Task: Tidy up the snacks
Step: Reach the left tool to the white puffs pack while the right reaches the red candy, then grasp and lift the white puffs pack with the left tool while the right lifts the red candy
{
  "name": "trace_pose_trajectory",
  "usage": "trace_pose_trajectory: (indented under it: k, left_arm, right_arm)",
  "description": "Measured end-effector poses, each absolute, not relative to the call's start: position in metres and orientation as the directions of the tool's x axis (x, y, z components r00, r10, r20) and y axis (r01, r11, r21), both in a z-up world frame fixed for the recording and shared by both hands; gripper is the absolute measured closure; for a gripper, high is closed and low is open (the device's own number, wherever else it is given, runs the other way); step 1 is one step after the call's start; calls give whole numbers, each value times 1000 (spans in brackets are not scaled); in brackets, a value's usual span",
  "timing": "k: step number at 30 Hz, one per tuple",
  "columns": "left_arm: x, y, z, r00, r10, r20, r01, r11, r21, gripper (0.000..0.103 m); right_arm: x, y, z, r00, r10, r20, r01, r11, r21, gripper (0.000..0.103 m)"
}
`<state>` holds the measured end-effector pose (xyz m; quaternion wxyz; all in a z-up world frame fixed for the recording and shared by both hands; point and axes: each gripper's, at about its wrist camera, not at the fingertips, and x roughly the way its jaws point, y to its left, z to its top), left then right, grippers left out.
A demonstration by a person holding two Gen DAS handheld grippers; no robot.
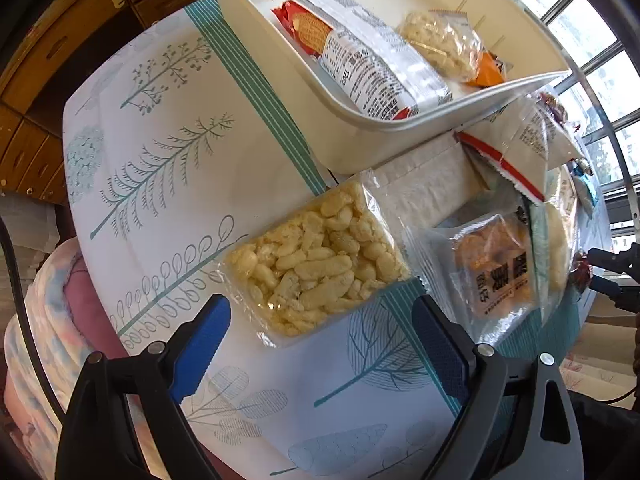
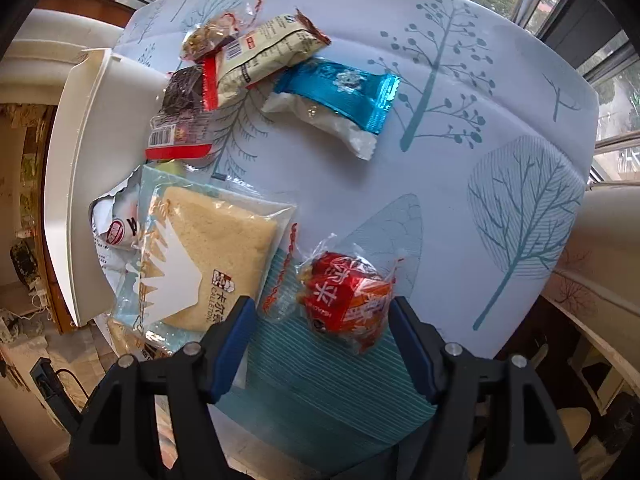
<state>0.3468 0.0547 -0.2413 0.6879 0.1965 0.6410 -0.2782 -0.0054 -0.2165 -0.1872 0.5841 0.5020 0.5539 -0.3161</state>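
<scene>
- Left wrist view: the left gripper (image 1: 320, 316) points down at the tabletop (image 1: 168, 152), its blue fingers (image 1: 202, 344) spread wide and holding nothing.
- A clear-wrapped puffed rice cake (image 1: 312, 264) lies flat on the tabletop, just ahead of and between the fingertips, untouched.
- Beside it on the right lies a small orange-brown snack packet (image 1: 492, 264), overlapping other wrappers.
- The white bin (image 1: 360, 136) stands beyond, holding a biscuit packet (image 1: 360, 60) and a second rice cake (image 1: 440, 44).
- Right wrist view: the right gripper (image 2: 320, 320) is partly open, its fingers (image 2: 236, 336) gripping nothing.
- A red-wrapped snack (image 2: 348, 296) lies on the tabletop between the fingertips; contact with the pads cannot be confirmed.
- A bread packet (image 2: 208, 256) lies to its left; a blue-wrapped snack (image 2: 340, 96) lies further off.
</scene>
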Motion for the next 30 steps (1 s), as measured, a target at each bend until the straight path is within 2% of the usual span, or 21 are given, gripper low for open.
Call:
trace_pose_trajectory:
  k: [9,19,30]
  left_arm:
    - [361,40,-266,16,-95,-995,649,758,-62,10]
    - [367,33,-276,33,-92,-995,665,745,-47,8]
    - [343,36,-273,99,-86,-991,660,752,0,18]
  right_arm:
    - [-16,-226,-204,142,209,-967,947,256,194,33]
    - [11,-218,-214,70,206,-976,942,308,133,45]
    - [19,-209,-203,49,185,-982,936,334,109,46]
